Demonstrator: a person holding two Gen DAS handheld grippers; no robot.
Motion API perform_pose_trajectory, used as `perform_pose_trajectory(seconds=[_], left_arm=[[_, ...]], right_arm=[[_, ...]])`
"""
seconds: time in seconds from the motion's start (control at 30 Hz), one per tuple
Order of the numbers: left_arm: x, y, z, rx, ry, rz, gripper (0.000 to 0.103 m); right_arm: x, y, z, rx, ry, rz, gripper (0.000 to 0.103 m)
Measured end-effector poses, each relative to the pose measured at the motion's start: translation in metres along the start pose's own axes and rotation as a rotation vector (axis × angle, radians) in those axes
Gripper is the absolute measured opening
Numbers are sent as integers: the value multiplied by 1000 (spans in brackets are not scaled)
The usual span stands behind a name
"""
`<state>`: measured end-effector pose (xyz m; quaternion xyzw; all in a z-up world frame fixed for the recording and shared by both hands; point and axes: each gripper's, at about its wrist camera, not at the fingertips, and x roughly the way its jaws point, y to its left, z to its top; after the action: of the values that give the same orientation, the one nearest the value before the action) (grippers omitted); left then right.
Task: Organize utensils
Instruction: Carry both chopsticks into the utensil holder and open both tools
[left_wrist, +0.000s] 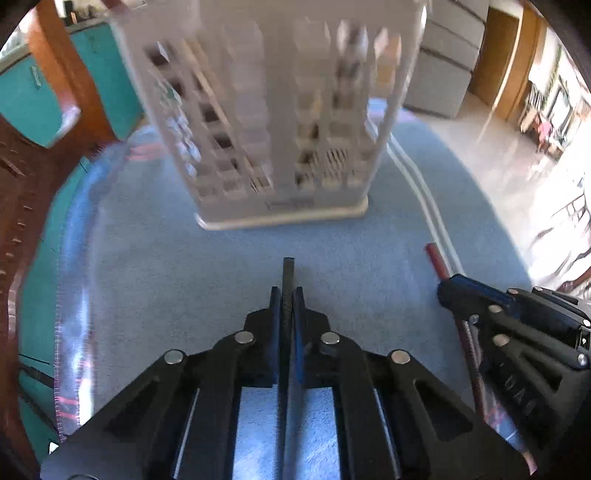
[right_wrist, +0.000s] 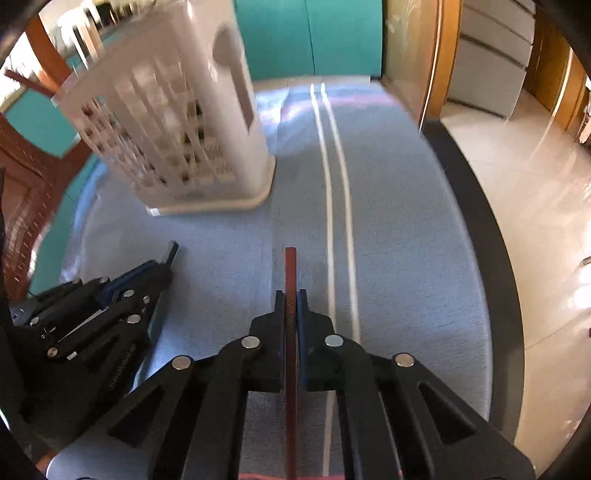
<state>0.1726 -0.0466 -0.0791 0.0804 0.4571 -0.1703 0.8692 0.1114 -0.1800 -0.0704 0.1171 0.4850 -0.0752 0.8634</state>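
My left gripper (left_wrist: 287, 295) is shut on a thin black stick (left_wrist: 287, 269), likely a chopstick, whose tip pokes out ahead of the fingers. My right gripper (right_wrist: 291, 297) is shut on a thin dark red stick (right_wrist: 290, 266). Each gripper shows in the other's view: the right one (left_wrist: 448, 286) with its red stick (left_wrist: 436, 258), the left one (right_wrist: 168, 260) with the black tip. A white slotted utensil holder (left_wrist: 280, 110) stands upright on the blue cloth ahead of both; it also shows in the right wrist view (right_wrist: 177, 122). Both grippers hover short of it.
A light blue cloth (right_wrist: 399, 221) with two white stripes (right_wrist: 338, 177) covers the table. The table's dark edge (right_wrist: 491, 236) runs along the right, with pale floor beyond. A wooden chair (left_wrist: 22, 192) and teal cabinet (left_wrist: 22, 96) stand at the left.
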Motion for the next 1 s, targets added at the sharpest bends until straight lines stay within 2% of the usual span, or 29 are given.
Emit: perform_pose_trajectory(seconds=[0.2, 0.3, 0.4, 0.47, 0.5, 0.6, 0.7, 0.8, 0.9, 1.0], left_arm=[[-99, 33, 18, -102, -227, -88, 7], [-160, 49, 25, -144, -371, -116, 7], [-228, 65, 38, -184, -548, -147, 7], [-258, 76, 55, -207, -643, -149, 7], [-278, 83, 65, -236, -715, -139, 7], [-308, 91, 88, -296, -829, -92, 7], [-296, 96, 112, -315, -832, -26, 7], [-252, 94, 133, -311, -742, -6, 7], [-211, 88, 134, -284, -678, 35, 7], [-187, 98, 128, -301, -631, 23, 7]], right_arm=[[-71, -16, 11, 63, -157, 163, 7], [-102, -26, 16, 85, -198, 223, 7], [-141, -32, 31, 97, -282, 282, 7], [-163, -30, 39, 90, -339, 294, 7], [-178, -28, 47, 78, -383, 303, 7], [-202, -24, 63, 56, -455, 301, 7], [-214, -19, 78, 44, -497, 294, 7], [-225, -8, 94, 34, -548, 280, 7], [-245, 4, 102, 19, -647, 242, 7], [-250, 12, 107, 17, -721, 232, 7]])
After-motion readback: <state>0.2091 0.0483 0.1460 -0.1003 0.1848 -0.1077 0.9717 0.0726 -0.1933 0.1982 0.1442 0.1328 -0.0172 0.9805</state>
